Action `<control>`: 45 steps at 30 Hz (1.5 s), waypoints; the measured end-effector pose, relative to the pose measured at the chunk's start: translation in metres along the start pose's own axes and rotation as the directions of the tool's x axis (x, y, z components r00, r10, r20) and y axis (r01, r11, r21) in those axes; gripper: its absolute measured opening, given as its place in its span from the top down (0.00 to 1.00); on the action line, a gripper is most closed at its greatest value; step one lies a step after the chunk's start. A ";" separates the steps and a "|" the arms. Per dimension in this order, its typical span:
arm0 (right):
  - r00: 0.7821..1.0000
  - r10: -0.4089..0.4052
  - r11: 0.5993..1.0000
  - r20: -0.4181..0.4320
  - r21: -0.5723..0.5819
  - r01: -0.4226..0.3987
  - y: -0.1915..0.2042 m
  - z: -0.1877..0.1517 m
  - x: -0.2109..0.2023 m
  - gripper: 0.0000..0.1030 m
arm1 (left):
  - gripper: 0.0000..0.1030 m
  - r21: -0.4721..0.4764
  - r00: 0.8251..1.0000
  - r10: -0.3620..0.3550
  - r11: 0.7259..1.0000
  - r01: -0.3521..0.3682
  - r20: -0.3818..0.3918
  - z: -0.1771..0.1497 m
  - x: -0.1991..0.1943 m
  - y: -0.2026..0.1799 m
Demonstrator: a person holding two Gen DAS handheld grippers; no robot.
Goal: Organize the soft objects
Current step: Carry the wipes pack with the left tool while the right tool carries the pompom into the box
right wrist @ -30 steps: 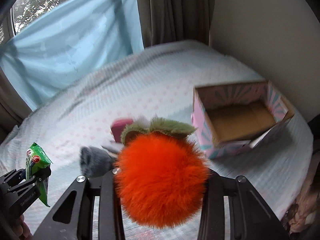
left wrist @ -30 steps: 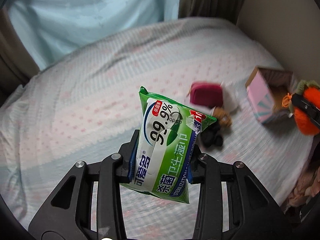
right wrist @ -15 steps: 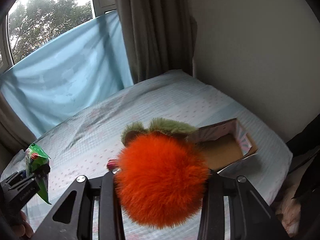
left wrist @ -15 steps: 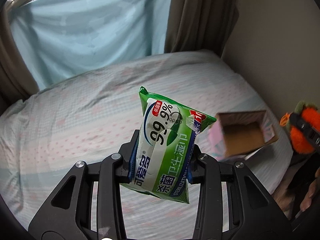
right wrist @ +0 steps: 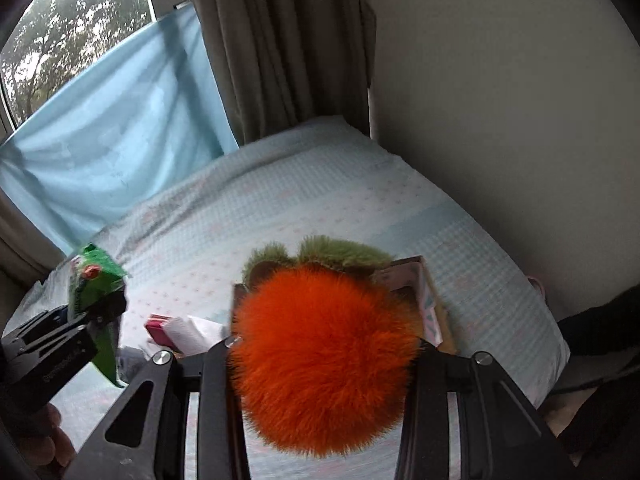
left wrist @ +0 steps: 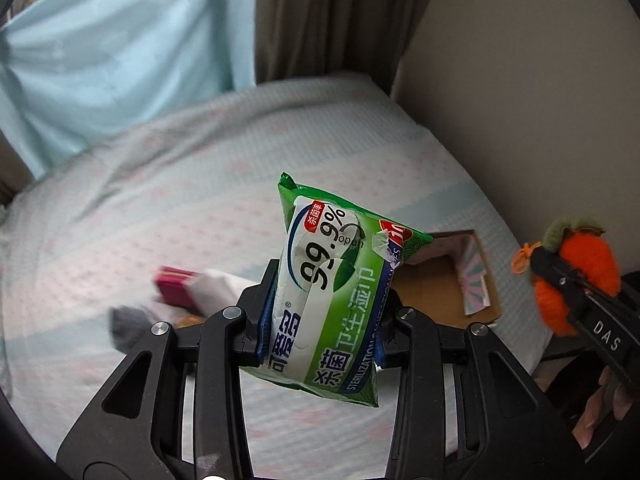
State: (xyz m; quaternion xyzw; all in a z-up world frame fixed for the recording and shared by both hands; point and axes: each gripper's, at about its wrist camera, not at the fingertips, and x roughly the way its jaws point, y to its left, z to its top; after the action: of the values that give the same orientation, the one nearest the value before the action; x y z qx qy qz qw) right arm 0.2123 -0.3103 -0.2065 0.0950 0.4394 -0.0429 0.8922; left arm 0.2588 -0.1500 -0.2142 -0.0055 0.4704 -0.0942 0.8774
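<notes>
Left gripper: blue-lined pads clamped on the two sides of a green and white wet-wipe pack, which stands roughly upright between the jaws, tilted a little, its sealed top edge up and its lower corner hanging below the fingers. Pack is in the air, clear of the bed. Right gripper: jaws closed on a fluffy orange plush ball with a green tuft on top; fur bulges out over both fingers and hides the pads. From the left wrist view the same plush shows at the right edge, pinched in the black fingers of the right gripper, a small orange loop sticking out on its left side, a hand partly visible below. From the right wrist view the pack shows at the left edge, blurred, in the left gripper. Beyond the fingers: bed with a pale checked cover dotted pink. On it, an open cardboard box with a pink and pale blue striped outside, brown inside, partly behind the pack; in the right wrist view the box sits mostly behind the plush. Left of the box, a blurred heap: magenta item, something white beside it, a grey soft item nearest the camera. Background: light blue cloth across the window, grey-brown curtain, plain wall.
</notes>
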 end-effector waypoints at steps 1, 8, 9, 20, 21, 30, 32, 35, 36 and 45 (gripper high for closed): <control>1.000 0.009 1.000 -0.019 -0.008 -0.009 -0.006 0.002 0.009 0.66 | 0.68 -0.007 1.000 0.003 1.000 -0.003 -0.022 0.001 0.014 -0.013; 0.983 0.057 0.998 -0.173 -0.018 -0.061 -0.048 0.009 0.083 0.66 | 0.68 -0.030 0.984 0.041 0.998 -0.047 -0.172 -0.008 0.096 -0.053; 0.977 0.067 0.997 -0.202 -0.013 -0.071 -0.052 0.008 0.097 0.66 | 0.68 -0.031 0.980 0.049 0.998 -0.056 -0.190 -0.009 0.107 -0.055; 0.890 0.117 0.993 -0.440 0.040 -0.110 -0.081 0.001 0.210 0.66 | 0.68 0.025 0.894 0.110 0.994 -0.110 -0.434 -0.023 0.226 -0.080; 0.879 0.122 0.992 -0.460 0.047 -0.113 -0.082 -0.001 0.218 0.66 | 0.68 0.037 0.886 0.118 0.993 -0.113 -0.448 -0.024 0.233 -0.084; 0.825 0.165 0.986 -0.541 0.090 -0.138 -0.094 -0.016 0.264 0.66 | 0.67 0.081 0.859 0.130 0.991 -0.103 -0.495 -0.032 0.259 -0.090; 0.809 0.173 0.985 -0.561 0.084 -0.152 -0.090 -0.016 0.271 0.59 | 0.51 0.094 0.861 0.124 0.992 -0.089 -0.494 -0.030 0.258 -0.090; 0.789 0.199 0.978 -0.581 0.063 -0.200 -0.079 -0.017 0.274 0.35 | 0.01 0.143 0.869 0.174 0.982 -0.120 -0.463 -0.028 0.254 -0.092; 0.784 0.213 0.974 -0.583 0.062 -0.219 -0.074 -0.017 0.274 0.29 | 0.01 0.150 0.872 0.174 0.982 -0.117 -0.458 -0.028 0.252 -0.092; 0.805 0.184 0.981 -0.563 0.051 -0.189 -0.065 -0.018 0.270 0.11 | 0.01 0.150 0.880 0.158 0.984 -0.101 -0.449 -0.027 0.240 -0.089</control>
State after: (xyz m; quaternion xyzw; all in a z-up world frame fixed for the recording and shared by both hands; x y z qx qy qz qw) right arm 0.3531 -0.3680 -0.4395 0.1428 0.6725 0.0766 0.7221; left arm 0.3513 -0.2758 -0.4181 0.1021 0.6569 -0.0625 0.7444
